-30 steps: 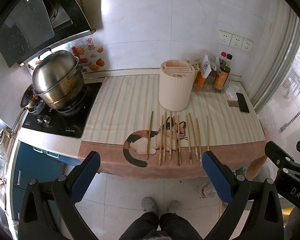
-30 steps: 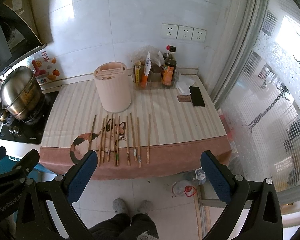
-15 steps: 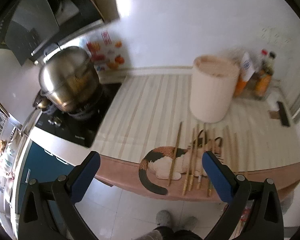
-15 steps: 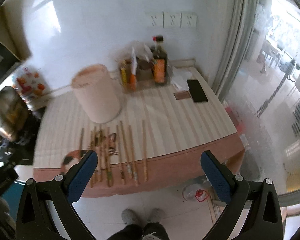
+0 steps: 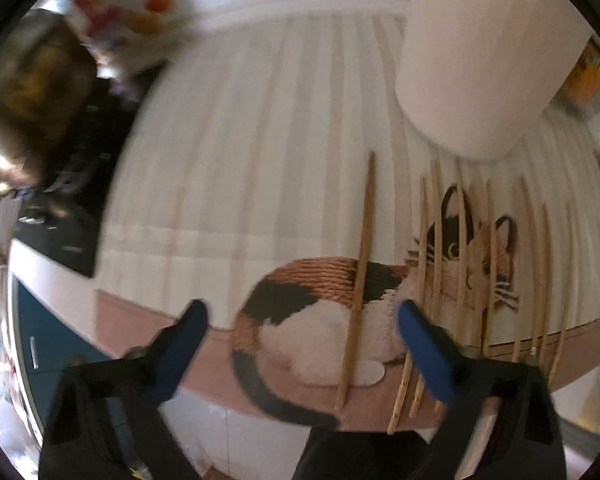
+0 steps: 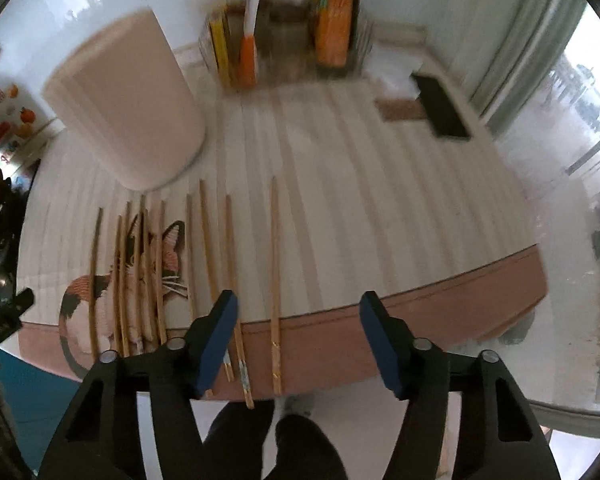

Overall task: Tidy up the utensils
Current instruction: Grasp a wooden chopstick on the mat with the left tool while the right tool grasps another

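Several wooden chopsticks lie side by side on a striped mat with a cat picture [image 5: 476, 256]. A pale pink utensil holder [image 5: 484, 52] stands behind them; it also shows in the right wrist view [image 6: 128, 108]. My left gripper [image 5: 302, 320] is open and empty above the mat's front edge, with the leftmost chopstick [image 5: 362, 264] between its fingers. My right gripper [image 6: 298, 304] is open and empty above the front edge, with the rightmost chopstick [image 6: 275, 264] between its fingers. The other chopsticks [image 6: 148, 264] lie to its left.
A steel pot [image 5: 28, 92] sits on a black hob at the left. Sauce bottles and packets [image 6: 284, 44] stand at the back by the wall. A black phone [image 6: 440, 108] lies at the back right. The counter's front edge drops to a tiled floor.
Both grippers have moved forward and down toward the chopsticks on the mat. Both stay open, though their fingers stand closer together than before.
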Motion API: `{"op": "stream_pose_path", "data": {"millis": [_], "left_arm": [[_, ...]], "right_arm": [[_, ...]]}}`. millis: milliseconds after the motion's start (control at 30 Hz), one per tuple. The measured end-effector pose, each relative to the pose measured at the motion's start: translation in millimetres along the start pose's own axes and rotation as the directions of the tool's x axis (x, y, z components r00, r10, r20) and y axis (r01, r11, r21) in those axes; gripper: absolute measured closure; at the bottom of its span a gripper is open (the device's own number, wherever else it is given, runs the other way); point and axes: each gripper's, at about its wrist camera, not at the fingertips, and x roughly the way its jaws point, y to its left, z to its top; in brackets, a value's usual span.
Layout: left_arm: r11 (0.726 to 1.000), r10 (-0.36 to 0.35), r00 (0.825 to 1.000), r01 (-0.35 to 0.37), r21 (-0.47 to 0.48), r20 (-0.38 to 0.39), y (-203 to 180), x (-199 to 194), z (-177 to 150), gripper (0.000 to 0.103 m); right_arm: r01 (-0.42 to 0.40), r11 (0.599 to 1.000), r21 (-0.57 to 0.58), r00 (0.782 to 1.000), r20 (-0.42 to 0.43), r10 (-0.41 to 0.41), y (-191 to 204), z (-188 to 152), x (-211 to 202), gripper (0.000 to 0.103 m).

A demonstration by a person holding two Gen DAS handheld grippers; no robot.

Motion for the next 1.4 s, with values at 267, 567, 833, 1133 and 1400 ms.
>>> {"op": "stream_pose_path", "data": {"millis": [267, 567, 833, 1133, 1400], "left_arm": [[0.995, -0.059, 0.991, 0.067, 0.071, -0.119, -19.8, 62.8, 29.7, 0.047], [0.995, -0.082, 0.990, 0.088, 0.054, -0.113, -24.1, 58.9, 40.2, 0.098], [0.993, -0.117, 0.981, 0.110, -0.053, -0.154, 5.1, 59.2, 40.0, 0.098], [0.997, -0.079, 0.987, 0.076, -0.029, -0.141, -4.9, 60.5, 40.0, 0.097], [0.999, -0.025, 0.990, 0.021, -0.035, -0.139, -37.9, 58.8, 46.3, 0.098]], "right_arm": [[0.061, 0.998, 0.017, 0.984, -0.167, -0.057, 15.3, 24.0, 78.1, 0.048], [0.093, 0.995, 0.028, 0.947, -0.312, -0.080, 18.4, 28.6, 131.2, 0.060], [0.100, 0.995, 0.012, 0.952, -0.290, -0.092, 35.4, 27.9, 136.1, 0.096], [0.077, 0.994, -0.081, 0.944, -0.314, -0.099, 56.6, 44.3, 138.1, 0.095], [0.034, 0.991, -0.129, 0.939, -0.336, -0.076, 59.2, 53.6, 144.3, 0.095]]}}
